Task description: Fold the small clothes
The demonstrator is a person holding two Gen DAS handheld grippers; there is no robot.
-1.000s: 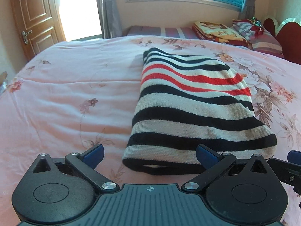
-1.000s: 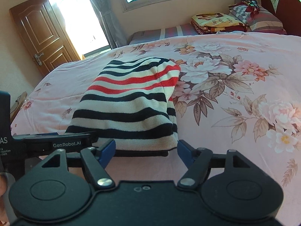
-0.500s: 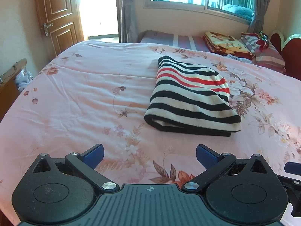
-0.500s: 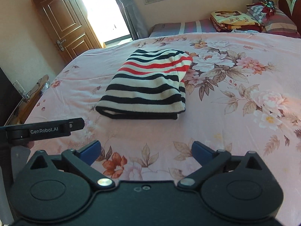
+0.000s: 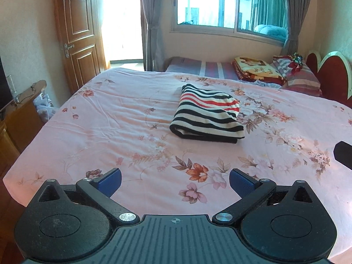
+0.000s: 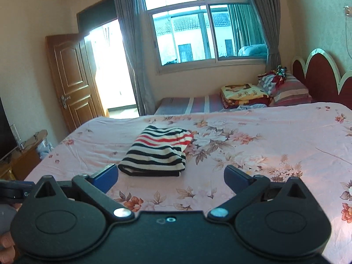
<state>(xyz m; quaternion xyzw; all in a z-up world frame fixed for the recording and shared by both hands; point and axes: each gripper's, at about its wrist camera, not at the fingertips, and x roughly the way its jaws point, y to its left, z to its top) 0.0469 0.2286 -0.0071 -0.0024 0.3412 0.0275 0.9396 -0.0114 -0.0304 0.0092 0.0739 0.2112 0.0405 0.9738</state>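
A folded sweater (image 5: 208, 116) with black, cream and red stripes lies flat on the pink floral bedspread (image 5: 123, 118), near the middle of the bed. It also shows in the right wrist view (image 6: 157, 155). My left gripper (image 5: 175, 181) is open and empty, held back over the near edge of the bed, well short of the sweater. My right gripper (image 6: 170, 176) is open and empty, also drawn back from the sweater and raised. Part of the right gripper (image 5: 343, 154) shows at the right edge of the left wrist view.
Folded blankets (image 5: 256, 70) and striped pillows (image 5: 301, 74) are piled at the far side by the red headboard (image 5: 330, 72). A wooden door (image 5: 77, 44) and a wooden cabinet (image 5: 19, 110) stand to the left. A window with curtains (image 6: 209, 30) is behind.
Both grippers have pulled back and up from the folded sweater, which stays flat on the bed. Both have stayed open and empty throughout.
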